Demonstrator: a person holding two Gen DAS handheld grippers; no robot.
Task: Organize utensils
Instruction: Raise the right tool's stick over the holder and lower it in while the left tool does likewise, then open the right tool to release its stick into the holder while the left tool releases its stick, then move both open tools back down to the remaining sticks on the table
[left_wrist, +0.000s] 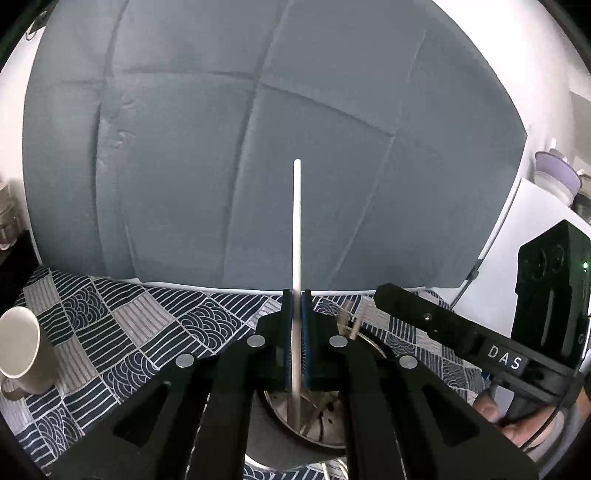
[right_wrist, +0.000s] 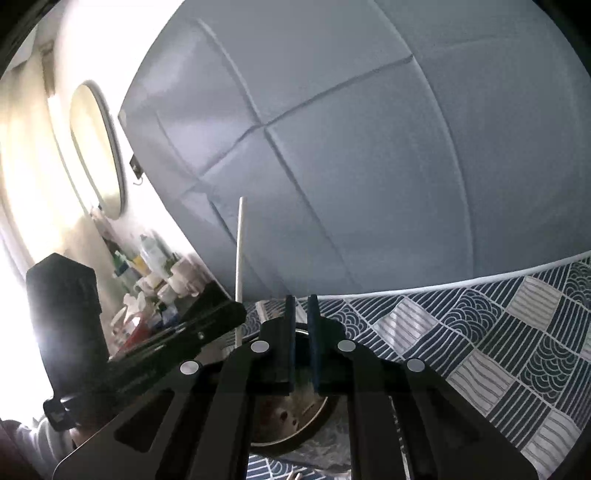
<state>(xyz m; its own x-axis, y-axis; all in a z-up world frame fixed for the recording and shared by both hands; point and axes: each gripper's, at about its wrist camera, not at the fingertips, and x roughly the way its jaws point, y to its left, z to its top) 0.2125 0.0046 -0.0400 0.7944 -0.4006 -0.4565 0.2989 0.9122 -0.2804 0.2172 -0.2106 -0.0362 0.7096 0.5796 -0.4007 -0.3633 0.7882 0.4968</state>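
My left gripper (left_wrist: 296, 295) is shut on a long white chopstick (left_wrist: 297, 229) and holds it upright, its lower end down inside a round metal utensil holder (left_wrist: 317, 424) that stands under the fingers. Other sticks lean in the holder (left_wrist: 354, 328). The same chopstick shows in the right wrist view (right_wrist: 240, 258) beside the left gripper's body (right_wrist: 207, 325). My right gripper (right_wrist: 301, 299) hangs over the same holder (right_wrist: 295, 424), its jaws a narrow gap apart with nothing between them. The right gripper's body shows in the left wrist view (left_wrist: 461, 332).
A beige mug (left_wrist: 22, 350) stands at the left on the blue patterned tablecloth (left_wrist: 129, 325). A grey padded headboard (left_wrist: 258, 147) rises behind the table. Bottles and jars (right_wrist: 155, 280) crowd a shelf at the left below an oval mirror (right_wrist: 98, 147).
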